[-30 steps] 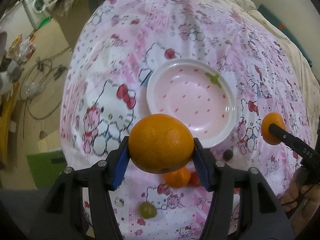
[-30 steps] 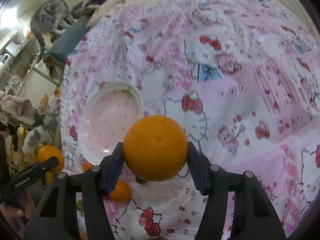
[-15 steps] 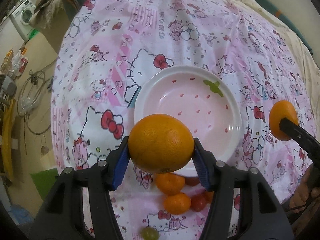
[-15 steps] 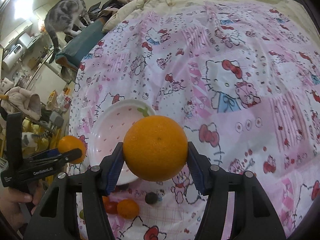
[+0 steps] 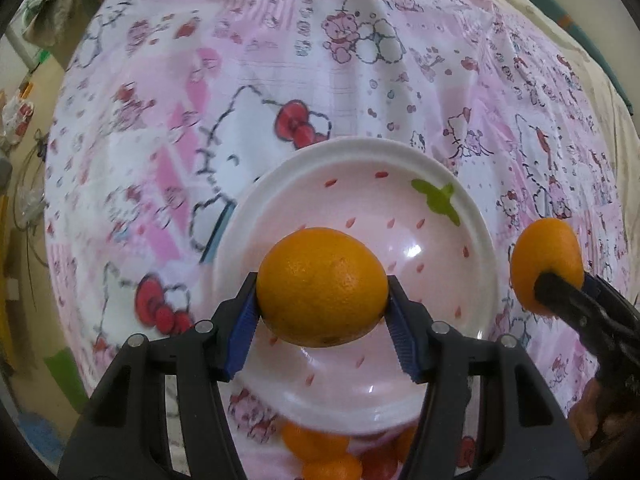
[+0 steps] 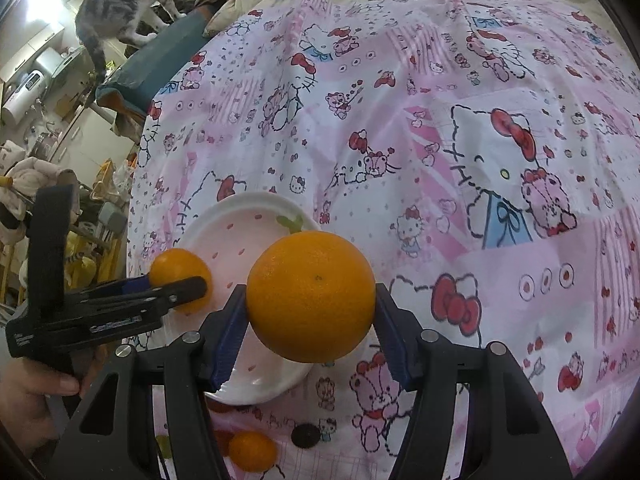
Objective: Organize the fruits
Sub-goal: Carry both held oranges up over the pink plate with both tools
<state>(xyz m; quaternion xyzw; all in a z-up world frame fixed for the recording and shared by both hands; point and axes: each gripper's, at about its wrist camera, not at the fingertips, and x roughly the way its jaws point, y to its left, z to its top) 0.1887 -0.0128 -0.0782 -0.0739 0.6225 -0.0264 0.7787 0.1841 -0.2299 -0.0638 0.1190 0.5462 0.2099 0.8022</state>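
My left gripper (image 5: pixel 322 292) is shut on a large orange (image 5: pixel 320 276) and hangs over the near half of a white-rimmed pink plate (image 5: pixel 352 148). In the right wrist view the same gripper (image 6: pixel 176 292) and its orange (image 6: pixel 176 268) sit above the plate's left part (image 6: pixel 240 200). My right gripper (image 6: pixel 311 300) is shut on a second large orange (image 6: pixel 310 292), in front of the plate's right edge. The left wrist view shows that orange (image 5: pixel 540 252) just right of the plate. Small mandarins (image 5: pixel 316 444) and a red tomato (image 5: pixel 376 460) lie on the cloth near the plate's near rim.
A pink cartoon-print cloth (image 6: pixel 440 120) covers the bed. A mandarin (image 6: pixel 252 452) and a dark grape (image 6: pixel 306 434) lie below my right gripper. A grey cat (image 6: pixel 120 4) stands on a teal cushion at the far left. A person's hand (image 6: pixel 32 400) holds the left gripper.
Both grippers moved toward the plate with their oranges. The left one sank and now hangs over the plate; the right orange has come up beside the plate's right rim.
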